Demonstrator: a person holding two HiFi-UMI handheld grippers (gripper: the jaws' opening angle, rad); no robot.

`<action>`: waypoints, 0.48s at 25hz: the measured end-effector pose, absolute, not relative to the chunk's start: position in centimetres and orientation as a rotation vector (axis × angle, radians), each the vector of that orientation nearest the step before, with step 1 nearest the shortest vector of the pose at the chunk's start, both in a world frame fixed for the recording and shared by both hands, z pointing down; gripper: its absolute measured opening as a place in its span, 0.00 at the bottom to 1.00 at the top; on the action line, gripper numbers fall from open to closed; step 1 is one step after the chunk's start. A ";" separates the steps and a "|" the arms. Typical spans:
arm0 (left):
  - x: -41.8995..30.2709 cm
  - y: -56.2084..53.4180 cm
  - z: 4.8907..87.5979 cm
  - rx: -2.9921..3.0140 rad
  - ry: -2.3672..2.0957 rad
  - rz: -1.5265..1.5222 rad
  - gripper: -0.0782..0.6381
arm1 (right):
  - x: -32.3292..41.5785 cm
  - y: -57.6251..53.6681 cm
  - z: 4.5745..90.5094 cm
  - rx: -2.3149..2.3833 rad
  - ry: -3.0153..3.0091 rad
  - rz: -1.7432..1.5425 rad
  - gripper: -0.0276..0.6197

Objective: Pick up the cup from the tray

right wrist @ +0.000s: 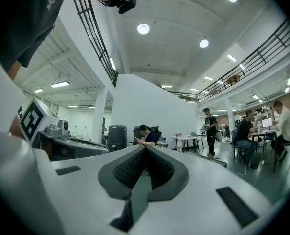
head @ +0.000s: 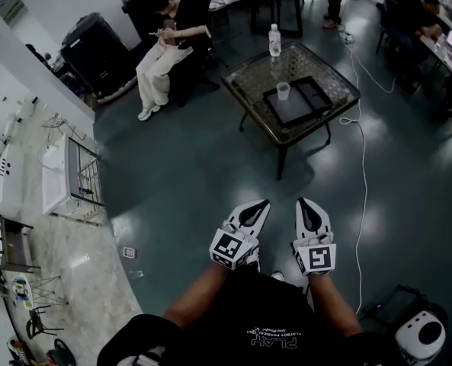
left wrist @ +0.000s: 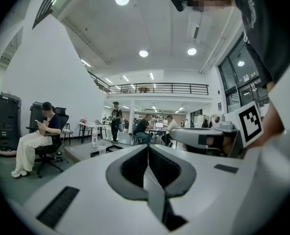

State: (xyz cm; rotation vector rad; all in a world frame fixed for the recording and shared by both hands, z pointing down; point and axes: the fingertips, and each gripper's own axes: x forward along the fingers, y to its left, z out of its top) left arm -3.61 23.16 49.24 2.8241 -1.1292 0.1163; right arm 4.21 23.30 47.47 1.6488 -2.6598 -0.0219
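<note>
Head view: one cup [head: 283, 91] stands in the one tray [head: 311, 104] on a glass bench [head: 248, 78], one bottle [head: 274, 40] near. The left gripper [head: 261, 204] and right gripper [head: 302, 203] are well apart from the bench.
Left gripper view: jaws pressed together, empty; the cup shows far ahead.
Right gripper view: jaws pressed together, empty; a seated person [right wrist: 145, 136] is ahead.

A translucent cup [head: 283, 91] stands upright (near one edge) on the black tray [head: 308, 104].

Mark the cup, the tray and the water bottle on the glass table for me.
cup [head: 283, 91]: head view, on its side wall.
tray [head: 296, 110]: head view, on its bare floor near the cup.
water bottle [head: 274, 43]: head view, on its body.
</note>
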 end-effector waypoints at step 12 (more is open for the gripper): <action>-5.9 16.9 49.2 2.837 -1.012 0.083 0.12 | 1.1 16.9 47.4 1.696 -2.602 0.021 0.06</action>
